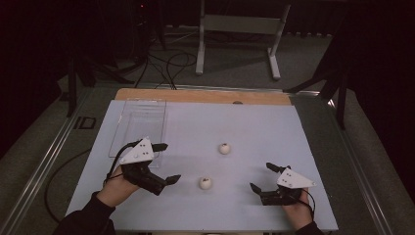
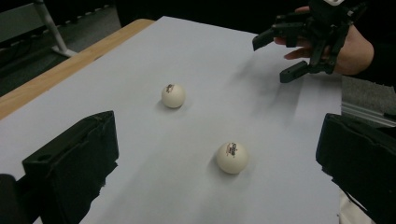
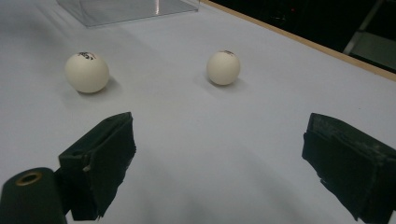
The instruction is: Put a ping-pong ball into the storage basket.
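1. High view: white worktop (image 1: 254,127), wooden strip along its far edge. Left gripper (image 1: 166,163) held over the left part of the worktop, jaws spread wide, nothing between them. Right gripper (image 1: 261,177) low near the right front of the worktop, jaws also spread, nothing held. Near ball (image 1: 205,183) lies on the worktop between the two grippers, closer to the left one, touching neither. Far ball (image 1: 224,148) lies farther back, well apart from both grippers. Clear tray (image 1: 138,122) sits on the left rear part of the worktop, just behind the left gripper.
2. Left gripper view: own jaws wide apart at the bottom corners, released. Near ball (image 2: 231,157) lies ahead between them, untouched; dark print on top. Far ball (image 2: 173,95) beyond it, to the left. Right gripper (image 2: 278,59) at top right in a hand, jaws apart.
3. Right gripper view: own jaws wide apart, released. Near ball (image 3: 87,72) at left, far ball (image 3: 223,67) at centre, both ahead and untouched. Clear tray (image 3: 121,10) corner at the top.
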Demonstrator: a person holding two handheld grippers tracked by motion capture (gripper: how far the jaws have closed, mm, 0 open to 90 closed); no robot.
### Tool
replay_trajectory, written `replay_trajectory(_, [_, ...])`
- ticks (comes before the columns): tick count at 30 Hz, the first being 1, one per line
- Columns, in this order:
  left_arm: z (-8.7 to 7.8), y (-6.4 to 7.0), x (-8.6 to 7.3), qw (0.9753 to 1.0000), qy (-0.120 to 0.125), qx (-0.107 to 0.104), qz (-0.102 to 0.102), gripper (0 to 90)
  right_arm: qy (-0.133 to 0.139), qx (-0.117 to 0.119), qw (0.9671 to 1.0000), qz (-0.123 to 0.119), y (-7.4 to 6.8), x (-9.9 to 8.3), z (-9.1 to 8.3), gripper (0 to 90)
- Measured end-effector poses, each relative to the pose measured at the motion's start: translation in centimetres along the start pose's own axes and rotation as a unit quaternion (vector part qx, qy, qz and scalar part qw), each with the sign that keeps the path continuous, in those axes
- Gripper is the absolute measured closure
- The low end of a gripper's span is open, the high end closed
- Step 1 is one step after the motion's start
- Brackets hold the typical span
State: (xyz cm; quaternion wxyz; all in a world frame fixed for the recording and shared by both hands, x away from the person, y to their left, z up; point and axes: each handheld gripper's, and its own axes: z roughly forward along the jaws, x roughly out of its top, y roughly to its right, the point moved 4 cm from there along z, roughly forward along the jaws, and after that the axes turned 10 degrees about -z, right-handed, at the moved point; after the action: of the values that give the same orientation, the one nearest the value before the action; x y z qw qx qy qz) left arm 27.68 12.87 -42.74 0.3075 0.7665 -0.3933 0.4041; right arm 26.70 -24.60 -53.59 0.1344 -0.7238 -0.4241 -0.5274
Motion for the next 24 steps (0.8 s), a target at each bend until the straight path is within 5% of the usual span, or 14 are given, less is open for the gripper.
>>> replay_trajectory(24, [3.8,1.9,1.8,0.9979,-0.034,-0.052,0.018,0.4,0.001,0.003,1.0,0.0,0.0,0.0,0.0,9.3])
